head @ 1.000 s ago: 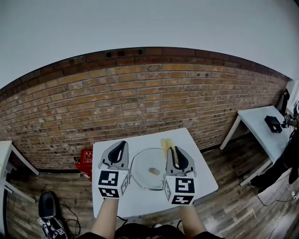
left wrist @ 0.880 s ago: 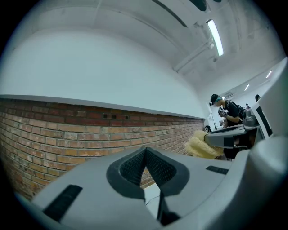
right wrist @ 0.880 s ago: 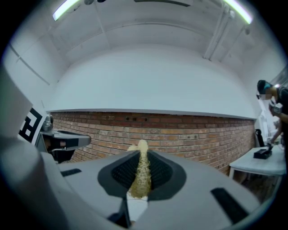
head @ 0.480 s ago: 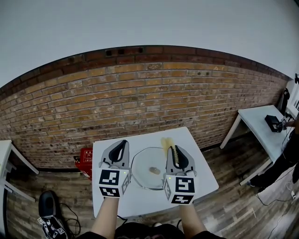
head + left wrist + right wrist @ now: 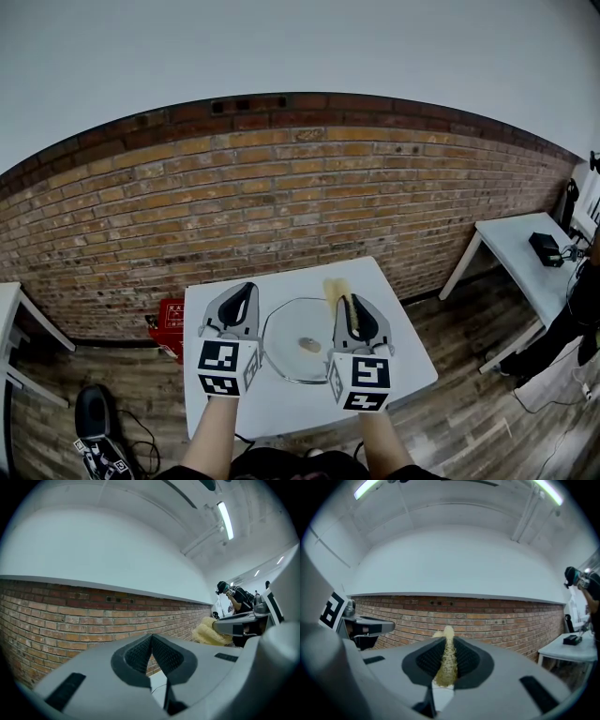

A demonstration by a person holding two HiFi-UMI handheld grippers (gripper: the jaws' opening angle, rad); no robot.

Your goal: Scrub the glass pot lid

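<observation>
A round glass pot lid (image 5: pixel 300 337) with a pale knob lies flat on the white table (image 5: pixel 281 398) between my two grippers. My left gripper (image 5: pixel 240 298) hovers at the lid's left edge, jaws pressed together with nothing between them (image 5: pixel 151 649). At the lid's right edge, my right gripper (image 5: pixel 350 309) is shut on a yellow scrub sponge (image 5: pixel 335 290), which sticks out past the fingertips toward the wall. In the right gripper view the sponge (image 5: pixel 447 660) is pinched flat between the ribbed pads. The left gripper view shows the sponge (image 5: pixel 209 632) held off to its right.
A brick wall (image 5: pixel 281 206) rises right behind the table. A red crate (image 5: pixel 172 319) sits on the wood floor at the table's left. Another white table (image 5: pixel 530 262) with a black box stands at the right, with a person's arm near it. Dark gear and cables lie at bottom left.
</observation>
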